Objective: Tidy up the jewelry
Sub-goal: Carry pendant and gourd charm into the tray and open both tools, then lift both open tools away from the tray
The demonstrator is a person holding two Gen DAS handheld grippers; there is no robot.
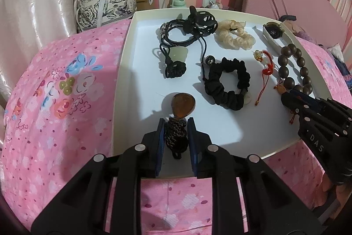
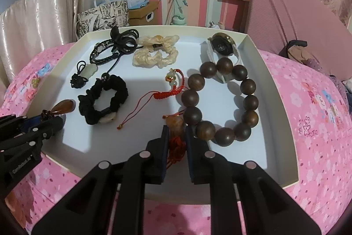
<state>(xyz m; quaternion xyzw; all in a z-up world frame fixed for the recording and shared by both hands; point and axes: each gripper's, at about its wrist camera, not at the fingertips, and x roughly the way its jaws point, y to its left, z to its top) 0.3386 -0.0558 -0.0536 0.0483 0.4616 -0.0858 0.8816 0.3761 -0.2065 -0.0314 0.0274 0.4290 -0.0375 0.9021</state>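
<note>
1. A shallow white tray lies on a pink flowered bedcover; its near edge is hidden behind the gripper bodies in both views.
2. The left gripper stands at the tray's near-left edge. Its jaws pinch a dark braided cord, which fills the gap and touches both pads. The cord's amber teardrop pendant lies on the tray just beyond the fingertips.
3. The right gripper is at the near edge, towards the right. A red knotted tassel with an orange stone sits between its narrow-set jaws; I cannot tell whether the pads press on it.
4. The tassel belongs to a brown wooden bead bracelet by the right edge, whose far beads cover part of a round watch.
5. A black fabric scrunchie lies mid-tray and a cream scrunchie near the far edge.
6. In the far-left corner, a tangle of black cords is hard to separate into pieces.
</note>
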